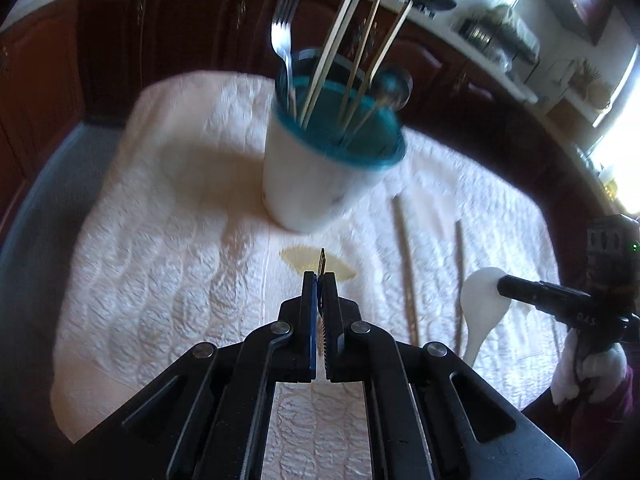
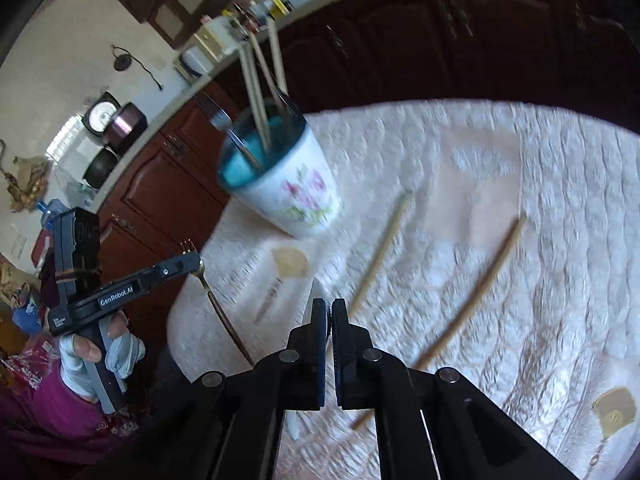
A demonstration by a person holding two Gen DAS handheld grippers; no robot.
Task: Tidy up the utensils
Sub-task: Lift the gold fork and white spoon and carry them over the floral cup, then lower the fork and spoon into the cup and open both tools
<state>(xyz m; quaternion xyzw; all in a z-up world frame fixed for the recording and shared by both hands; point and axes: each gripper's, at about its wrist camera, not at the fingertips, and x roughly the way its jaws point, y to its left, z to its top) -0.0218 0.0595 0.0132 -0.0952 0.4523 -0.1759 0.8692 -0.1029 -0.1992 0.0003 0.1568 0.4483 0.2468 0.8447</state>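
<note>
A white cup with a teal inside (image 1: 320, 176) stands on the white quilted cloth; it holds a fork, several chopsticks and a spoon, and shows flowers in the right wrist view (image 2: 288, 192). My left gripper (image 1: 320, 280) is shut on a gold fork (image 2: 216, 304), seen edge-on in its own view, held above the cloth in front of the cup. My right gripper (image 2: 329, 308) is shut on a white spoon (image 1: 480, 304), right of the left gripper. Two loose chopsticks lie on the cloth, one nearer the cup (image 2: 380, 252) and one to its right (image 2: 480, 288).
The cloth (image 1: 160, 240) covers a table with dark wooden cabinets (image 1: 160, 32) behind it. A counter with kitchen items (image 2: 112, 120) runs along the wall. A yellow patch (image 1: 296, 256) marks the cloth near the cup.
</note>
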